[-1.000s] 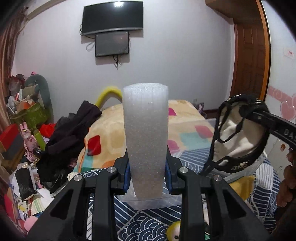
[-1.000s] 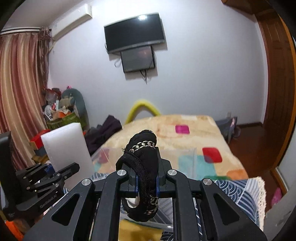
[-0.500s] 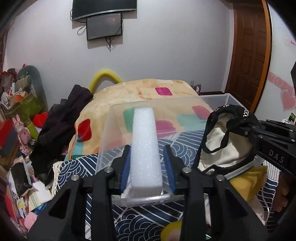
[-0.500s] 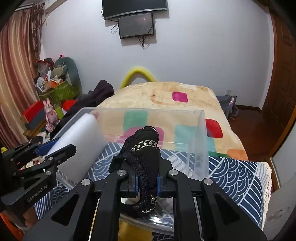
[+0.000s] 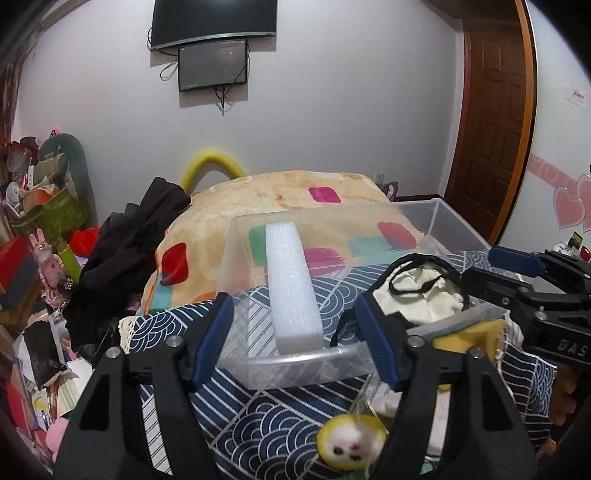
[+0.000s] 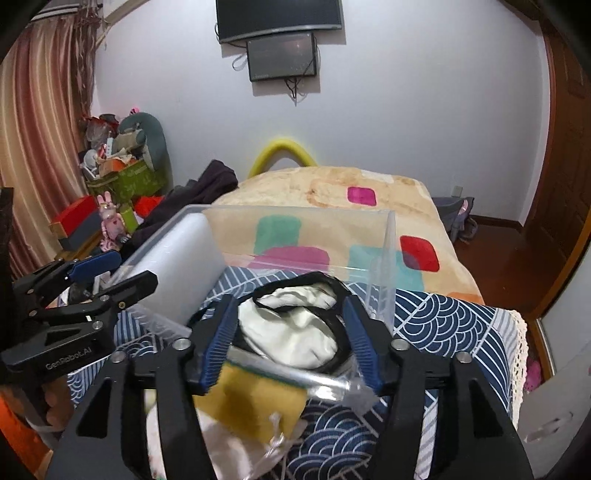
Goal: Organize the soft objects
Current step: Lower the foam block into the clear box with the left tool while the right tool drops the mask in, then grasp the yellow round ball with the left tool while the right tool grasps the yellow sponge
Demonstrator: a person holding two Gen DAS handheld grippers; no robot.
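Both claws spread, holding nothing. Left claw (image 5: 295, 332) just outside the near wall of the clear plastic bin (image 5: 280, 363); white foam block (image 5: 291, 291) lies inside the bin, leaning toward its left side. Right claw (image 6: 288, 332) at the bin's near right rim; cream pouch with black trim (image 6: 295, 328) sits inside, between the fingers, seemingly untouched, view poor there. Bin rests on a navy wave-pattern cloth (image 5: 258, 417) over the bed. Yellow sponge (image 6: 258, 402) and a yellow-rimmed plush toy (image 5: 351, 439) lie outside in front. Behind: patchwork blanket (image 5: 288, 192), dark clothes pile (image 5: 129, 251), wall TV (image 5: 214, 18), wooden door (image 5: 491, 122), striped curtain (image 6: 40, 147).
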